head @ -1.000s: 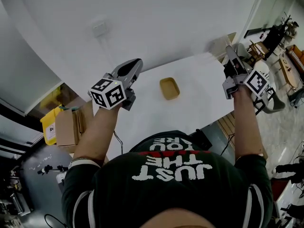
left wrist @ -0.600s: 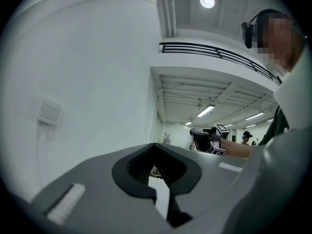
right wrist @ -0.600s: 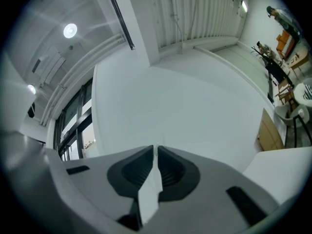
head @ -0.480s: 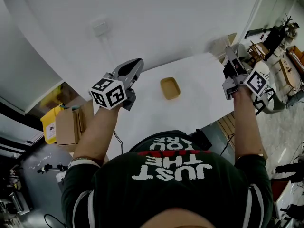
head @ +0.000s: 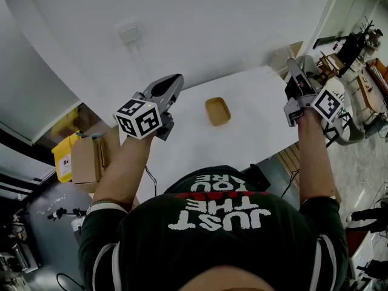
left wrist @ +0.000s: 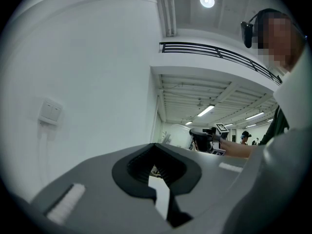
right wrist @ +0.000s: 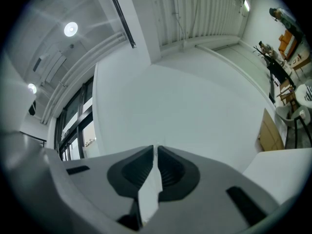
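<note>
On the white table (head: 260,111), below and between the 2 raised grippers, a small tan tray (head: 217,112) lies apart from both. The left gripper (head: 174,79) and right gripper (head: 290,62) each have their jaws pressed together on nothing. Any descent would best start with the jaws parted, spanning the tray's short side. It lies open side up, its long axis running from the person toward the wall.

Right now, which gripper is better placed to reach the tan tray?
Left, probably: in the head view the left gripper is nearer the tan tray than the right gripper. Both pairs of jaws are shut and empty.
</note>
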{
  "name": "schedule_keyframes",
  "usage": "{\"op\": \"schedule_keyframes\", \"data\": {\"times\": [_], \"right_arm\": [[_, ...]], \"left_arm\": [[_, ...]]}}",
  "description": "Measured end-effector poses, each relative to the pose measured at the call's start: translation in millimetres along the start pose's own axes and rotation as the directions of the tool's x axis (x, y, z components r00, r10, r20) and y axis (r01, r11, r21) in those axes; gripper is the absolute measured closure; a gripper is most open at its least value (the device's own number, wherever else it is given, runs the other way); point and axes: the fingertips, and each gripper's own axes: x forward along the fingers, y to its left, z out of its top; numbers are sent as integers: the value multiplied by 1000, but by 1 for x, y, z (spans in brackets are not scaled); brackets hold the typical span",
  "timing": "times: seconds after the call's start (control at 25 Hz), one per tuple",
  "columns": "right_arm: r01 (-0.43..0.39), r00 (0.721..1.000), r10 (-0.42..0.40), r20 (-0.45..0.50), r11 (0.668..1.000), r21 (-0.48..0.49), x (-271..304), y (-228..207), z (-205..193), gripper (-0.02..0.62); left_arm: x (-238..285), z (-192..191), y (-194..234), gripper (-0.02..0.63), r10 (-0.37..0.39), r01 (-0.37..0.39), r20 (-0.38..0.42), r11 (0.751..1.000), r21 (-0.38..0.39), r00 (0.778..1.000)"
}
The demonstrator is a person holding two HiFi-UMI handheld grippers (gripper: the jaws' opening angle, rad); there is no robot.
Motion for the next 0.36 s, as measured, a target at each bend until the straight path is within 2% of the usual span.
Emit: {"op": "schedule_keyframes", "data": {"times": [0.16,0.36], "right_arm": [[-17,1000,16,-13,997,-74,-3,5,4,565],[-10,1000,9,-13,997,-72,-2,3,2,565]], "left_arm": [[0,1,-4,598,0,0,1,1000,4,1000],[-2,0,-3,598,-2,2,0,1000,3,1000]]}}
